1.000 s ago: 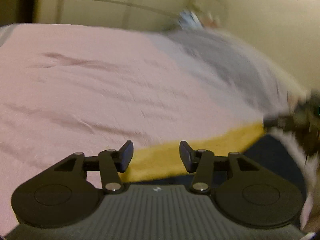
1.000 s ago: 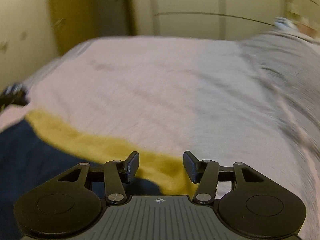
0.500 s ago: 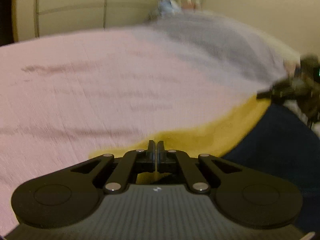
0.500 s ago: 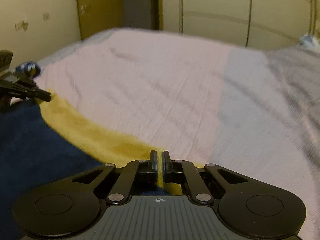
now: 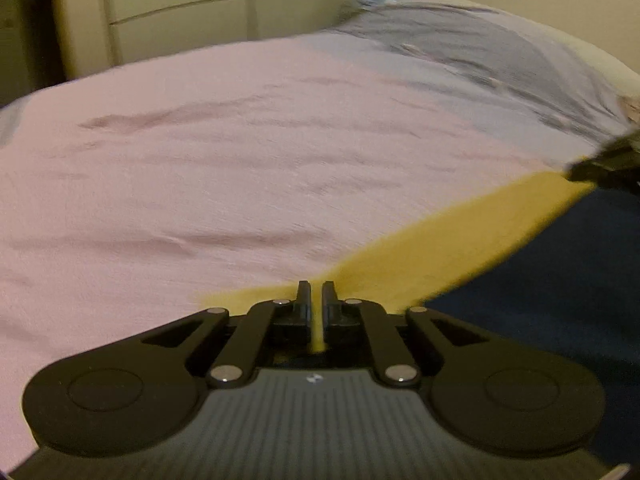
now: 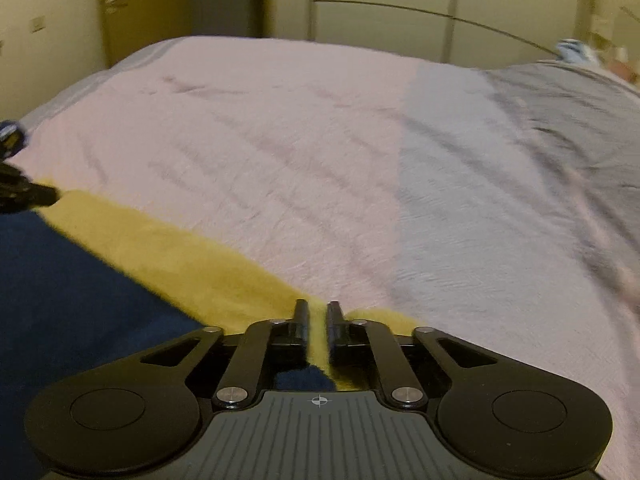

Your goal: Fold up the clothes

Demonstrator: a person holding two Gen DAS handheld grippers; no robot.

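A navy garment (image 5: pixel 540 300) with a wide yellow hem (image 5: pixel 460 240) lies on the bed. My left gripper (image 5: pixel 316 286) has the yellow hem pinched in a narrow gap; its jaws are opening slightly, with cloth still between them. My right gripper (image 6: pixel 318 306) holds the same yellow hem (image 6: pixel 160 248) further along, beside the navy cloth (image 6: pixel 60 280); its jaws are also opening a little around the fabric. The hem runs taut from one gripper to the other. Each view shows the other gripper at its edge: the right one (image 5: pixel 600 164) and the left one (image 6: pixel 24 194).
A pink sheet (image 5: pixel 240 160) covers most of the bed, and a grey blanket (image 5: pixel 480 60) lies on its far right part. Cream wardrobe doors (image 5: pixel 200 8) stand behind the bed. Small blurred items (image 6: pixel 576 50) sit at the far corner.
Both grippers went from wide open to closed on the yellow hem and sank toward the bed. Since half a second ago each gap has widened slightly.
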